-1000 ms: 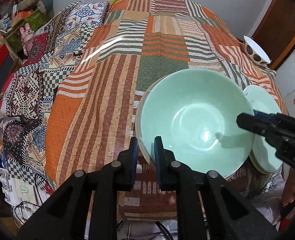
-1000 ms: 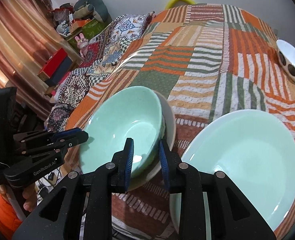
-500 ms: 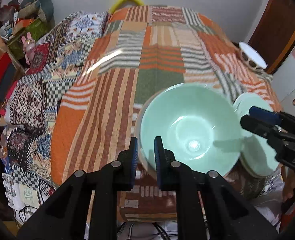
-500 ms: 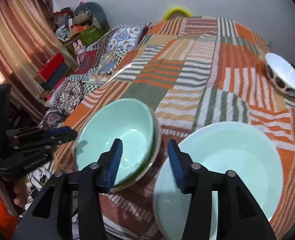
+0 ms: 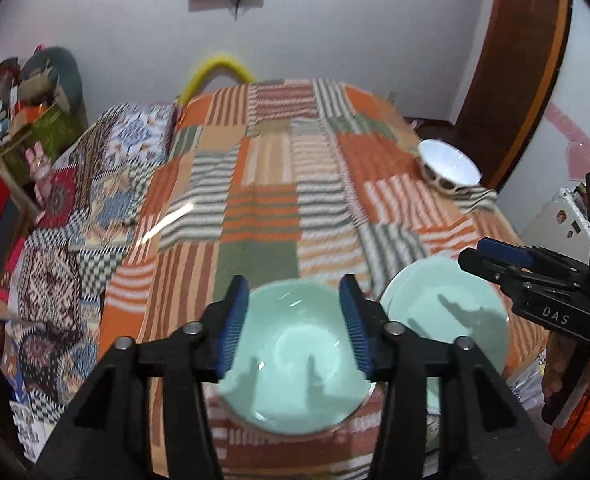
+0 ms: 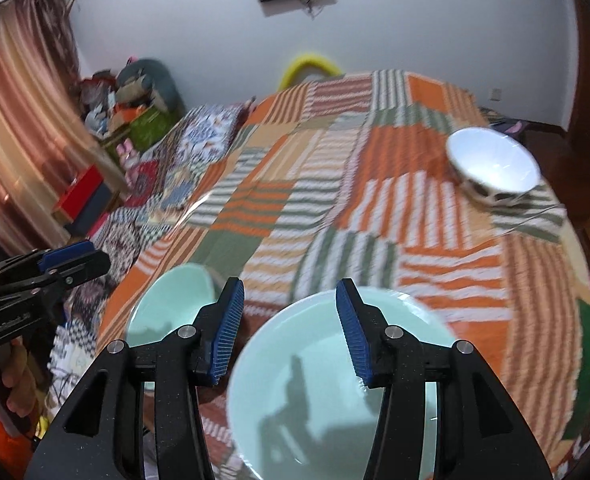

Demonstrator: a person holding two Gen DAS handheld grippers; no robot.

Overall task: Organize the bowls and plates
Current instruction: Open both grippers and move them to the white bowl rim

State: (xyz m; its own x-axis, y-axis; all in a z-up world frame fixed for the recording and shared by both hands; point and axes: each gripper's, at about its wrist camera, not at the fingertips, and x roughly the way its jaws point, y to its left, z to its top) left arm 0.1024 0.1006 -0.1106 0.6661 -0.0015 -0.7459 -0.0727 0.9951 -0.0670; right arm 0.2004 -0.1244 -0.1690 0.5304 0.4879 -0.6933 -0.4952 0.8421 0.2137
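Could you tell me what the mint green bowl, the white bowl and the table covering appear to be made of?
Mint green bowl: probably glazed ceramic or opal glass; glossy, with sharp highlights and crisp gripper shadows inside. White bowl: likely glazed ceramic; shiny white interior and dark spots on the outside. Striped patchwork cloth: printed fabric, seemingly under a clear glossy sheet, judging by the streak of glare; that is uncertain.

Patchwork-covered table (image 5: 255, 216) under bowls (image 5: 295, 352), plate (image 6: 327, 392).
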